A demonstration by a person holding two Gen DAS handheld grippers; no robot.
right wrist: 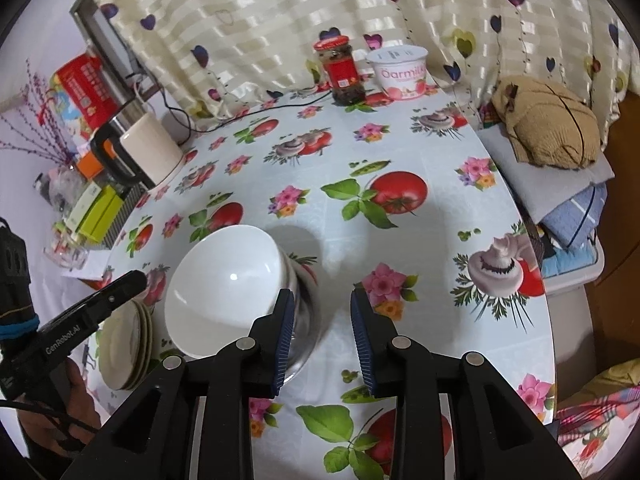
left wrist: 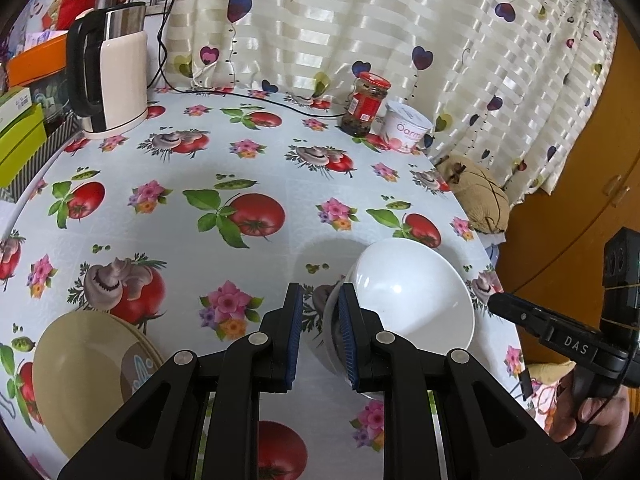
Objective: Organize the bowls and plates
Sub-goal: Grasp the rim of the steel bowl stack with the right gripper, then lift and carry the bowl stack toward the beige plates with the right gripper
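Shows a white bowl resting tilted on a bench covered in a tomato-and-flower cloth, mouth tipped toward the cameras. Sits just right of the left gripper in the left wrist view, at lower right of centre, with that gripper's right finger overlapping the bowl's outer wall. Appears just left of the right gripper in the right wrist view, at lower left of centre, partly behind that gripper's left finger. Lies, then, between the two grippers, about equally near each. Left gripper: fingers slightly apart, only cloth in the gap, clamped on nothing. Right gripper: fingers a little wider apart, again only cloth between. Hard to tell what props the bowl; looks like something grey and shiny beneath it. Round, so no long axis; rim likely the part to take. Further left, at the lower left edge of the left wrist view, a stack of tan plates, closer to the left gripper. Probably calls for a sideways shift to bring the rim between the fingers
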